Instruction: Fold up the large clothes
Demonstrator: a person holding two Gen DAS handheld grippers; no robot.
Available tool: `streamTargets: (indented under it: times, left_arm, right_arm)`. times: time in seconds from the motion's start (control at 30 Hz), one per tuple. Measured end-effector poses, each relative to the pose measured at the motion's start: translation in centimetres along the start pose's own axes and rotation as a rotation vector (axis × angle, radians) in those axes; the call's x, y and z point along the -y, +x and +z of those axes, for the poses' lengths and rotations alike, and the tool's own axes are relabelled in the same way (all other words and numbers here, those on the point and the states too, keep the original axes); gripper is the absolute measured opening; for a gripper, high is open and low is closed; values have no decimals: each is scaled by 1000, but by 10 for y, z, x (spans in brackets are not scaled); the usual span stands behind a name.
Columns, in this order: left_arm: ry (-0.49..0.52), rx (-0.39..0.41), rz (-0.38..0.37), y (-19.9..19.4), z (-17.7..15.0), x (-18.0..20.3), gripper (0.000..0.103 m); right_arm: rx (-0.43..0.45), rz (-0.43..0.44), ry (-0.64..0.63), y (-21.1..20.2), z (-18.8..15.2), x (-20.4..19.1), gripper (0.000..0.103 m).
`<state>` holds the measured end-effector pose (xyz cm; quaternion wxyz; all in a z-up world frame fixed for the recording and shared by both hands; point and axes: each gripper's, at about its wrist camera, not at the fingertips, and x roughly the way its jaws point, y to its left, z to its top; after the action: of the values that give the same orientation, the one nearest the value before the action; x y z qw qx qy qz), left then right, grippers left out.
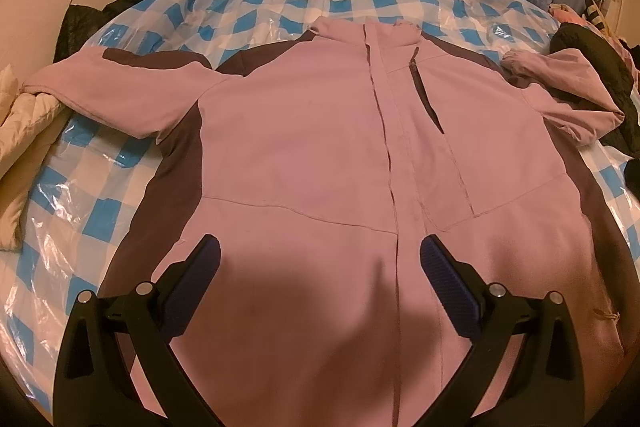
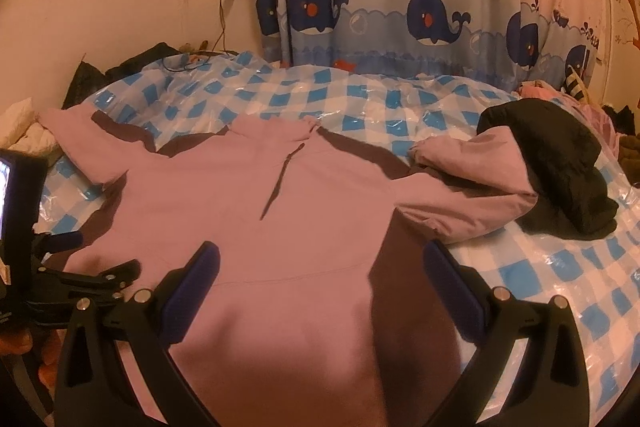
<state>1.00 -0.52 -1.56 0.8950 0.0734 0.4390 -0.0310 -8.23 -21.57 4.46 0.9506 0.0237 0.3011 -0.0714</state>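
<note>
A large pink jacket (image 1: 304, 155) with dark grey side panels lies flat, front up and zipped, on the bed. Its left sleeve (image 1: 104, 83) stretches out to the left. Its right sleeve (image 1: 560, 95) is bunched at the right. My left gripper (image 1: 320, 259) is open and empty, hovering over the jacket's lower front. In the right wrist view the same jacket (image 2: 256, 211) shows, with the bunched sleeve (image 2: 468, 183) on its right. My right gripper (image 2: 320, 263) is open and empty above the jacket's lower right side. The left gripper (image 2: 80, 267) shows at the left edge.
The bed carries a blue-and-white checked cover under clear plastic (image 1: 256, 7). A black garment (image 2: 556, 167) lies on the right, against the bunched sleeve. A white padded item (image 1: 24, 123) lies at the left edge. Whale-print curtains (image 2: 400, 15) hang behind the bed.
</note>
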Motion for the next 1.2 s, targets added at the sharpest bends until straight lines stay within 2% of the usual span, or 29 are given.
streamTargets:
  times: [0.37,0.5,0.57,0.7,0.9,1.1,1.2]
  left_arm:
    - [13,-21,0,6,-2,2,97]
    - [12,-26,2,8,-3,1,97]
    - [15,-31,3,10,-3,1,97]
    - [25,-36,9,13,-3,5,97]
    - [36,-47,18,18,-6,9,97]
    - [46,-57,28,23,-7,10,97]
    - [49,-61,30,26,-8,11,97]
  right_arm:
    - [-44,-41,-91,34,24,24,98]
    - [-50,-108,-131,62,43,48,98]
    - [-51,-175,-168,80,55,60,98]
    - [-130,-285,-253,138,80,91,98]
    - [-249,-377,-266,215,98,129,98]
    - [-394,-450,-269,282,85,157,98]
    - [-400,-419,-221,290,78,169,95]
